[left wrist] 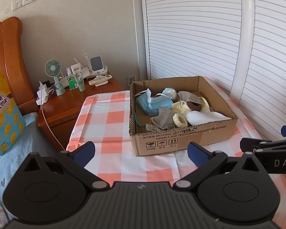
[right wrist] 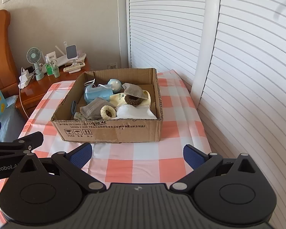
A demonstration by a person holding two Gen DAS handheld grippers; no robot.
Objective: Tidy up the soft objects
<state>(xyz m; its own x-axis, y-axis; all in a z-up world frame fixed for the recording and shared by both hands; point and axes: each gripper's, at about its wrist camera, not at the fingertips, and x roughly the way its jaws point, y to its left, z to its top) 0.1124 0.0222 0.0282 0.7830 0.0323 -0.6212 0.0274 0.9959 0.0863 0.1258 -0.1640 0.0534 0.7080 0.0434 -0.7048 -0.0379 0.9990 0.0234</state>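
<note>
Soft items (masks (right wrist: 97,93), scrunchies (right wrist: 108,112), cloths (right wrist: 135,112)) were held in the box (right wrist: 108,131) at 12 o'clock. Left gripper (left wrist: 141,154) and right gripper (right wrist: 138,153) were spread, empty. Stage undetermined: sorted or awaiting sorting.

Corrugated cardboard box (right wrist: 112,131) on smooth checked tablecloth (right wrist: 146,164); glossy wooden nightstand (left wrist: 70,106).

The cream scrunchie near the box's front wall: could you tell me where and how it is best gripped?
Pinch one side of the cream scrunchie across its band, coming from above. It lies nearly flat on the grey mask with its hole up, and the cardboard box front wall probably blocks a level approach.
</note>
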